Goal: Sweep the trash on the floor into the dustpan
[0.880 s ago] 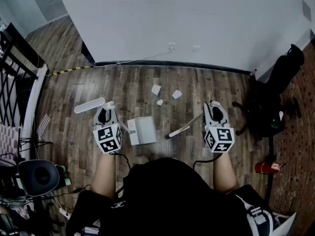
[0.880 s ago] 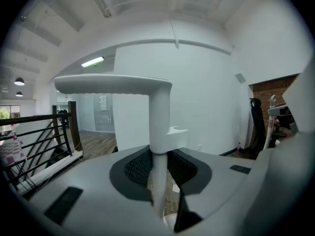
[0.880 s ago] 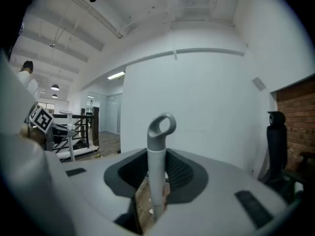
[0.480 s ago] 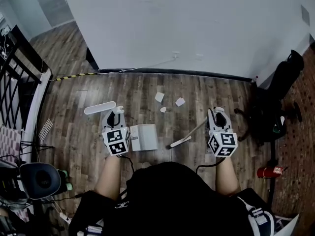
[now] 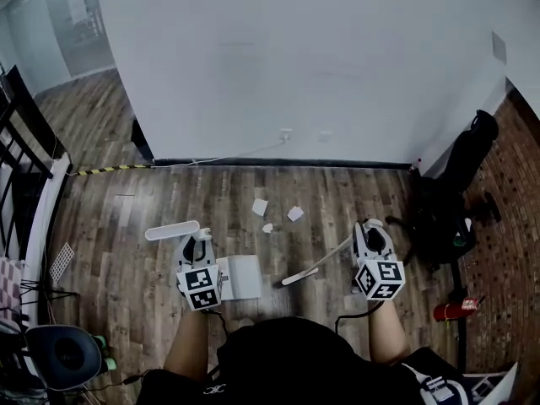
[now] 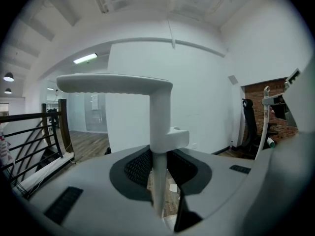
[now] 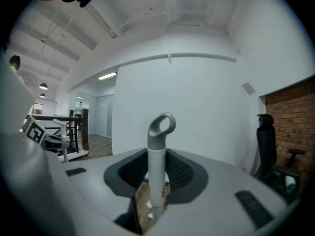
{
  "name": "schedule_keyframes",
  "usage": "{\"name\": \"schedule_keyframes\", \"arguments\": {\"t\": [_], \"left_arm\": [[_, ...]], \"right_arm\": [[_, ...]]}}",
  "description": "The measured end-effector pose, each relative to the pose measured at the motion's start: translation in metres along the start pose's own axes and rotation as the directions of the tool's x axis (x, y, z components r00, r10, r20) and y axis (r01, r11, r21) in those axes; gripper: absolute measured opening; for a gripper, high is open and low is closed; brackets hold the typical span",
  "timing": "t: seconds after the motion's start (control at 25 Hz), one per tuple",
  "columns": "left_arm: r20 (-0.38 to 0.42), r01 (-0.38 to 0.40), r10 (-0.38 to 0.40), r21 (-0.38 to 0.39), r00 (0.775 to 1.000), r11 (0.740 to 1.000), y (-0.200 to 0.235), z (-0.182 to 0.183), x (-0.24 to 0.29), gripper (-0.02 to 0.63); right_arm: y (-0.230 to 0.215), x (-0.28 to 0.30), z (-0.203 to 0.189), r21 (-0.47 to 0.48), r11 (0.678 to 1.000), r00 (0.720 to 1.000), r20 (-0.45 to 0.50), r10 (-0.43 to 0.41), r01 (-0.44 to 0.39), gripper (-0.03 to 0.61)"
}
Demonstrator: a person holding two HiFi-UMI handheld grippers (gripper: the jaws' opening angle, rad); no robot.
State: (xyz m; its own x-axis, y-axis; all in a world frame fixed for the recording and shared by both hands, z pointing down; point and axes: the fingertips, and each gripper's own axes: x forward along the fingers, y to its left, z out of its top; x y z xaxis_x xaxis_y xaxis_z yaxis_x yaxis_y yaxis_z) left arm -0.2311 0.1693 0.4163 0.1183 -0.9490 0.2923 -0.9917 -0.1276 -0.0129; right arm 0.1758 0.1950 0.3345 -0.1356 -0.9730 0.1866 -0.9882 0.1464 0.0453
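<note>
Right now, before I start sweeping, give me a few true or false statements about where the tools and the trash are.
The left gripper is shut on the dustpan handle. True.
The right gripper is empty. False: its fingers clamp the broom handle.
Three paper scraps lie on the wooden floor. True.
The scraps are in the dustpan. False: they lie on the floor beyond it.
The black office chair stands at the person's left. False: it is at the right.
</note>
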Motion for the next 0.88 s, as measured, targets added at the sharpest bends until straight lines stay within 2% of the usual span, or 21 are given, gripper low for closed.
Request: {"name": "schedule_keyframes", "arguments": {"t": [0.2, 0.48, 0.6, 0.88], "left_arm": [[0.004, 0.054, -0.054, 0.039, 0.999, 0.998, 0.0, 0.003, 0.029, 0.086], [0.013, 0.075, -0.076, 0.075, 0.997, 0.994, -0.014, 0.015, 0.065, 0.086], [-0.006, 0.037, -0.036, 0.064, 0.999, 0.997, -0.018, 0.025, 0.095, 0.086], [-0.056, -0.088, 0.091, 0.057, 0.994, 0.995, -0.032, 0.05, 0.164, 0.086]], "right_arm": [[-0.009, 0.005, 0.02, 0.032, 0.997, 0.998, 0.02, -0.066, 0.065, 0.109], [-0.024, 0.027, 0.023, 0.038, 0.996, 0.994, 0.066, -0.088, 0.085, 0.109], [-0.039, 0.06, 0.024, 0.027, 0.998, 0.997, 0.062, -0.052, 0.051, 0.109], [-0.087, 0.143, 0.003, 0.012, 0.991, 0.991, -0.002, 0.13, -0.13, 0.109]]}}
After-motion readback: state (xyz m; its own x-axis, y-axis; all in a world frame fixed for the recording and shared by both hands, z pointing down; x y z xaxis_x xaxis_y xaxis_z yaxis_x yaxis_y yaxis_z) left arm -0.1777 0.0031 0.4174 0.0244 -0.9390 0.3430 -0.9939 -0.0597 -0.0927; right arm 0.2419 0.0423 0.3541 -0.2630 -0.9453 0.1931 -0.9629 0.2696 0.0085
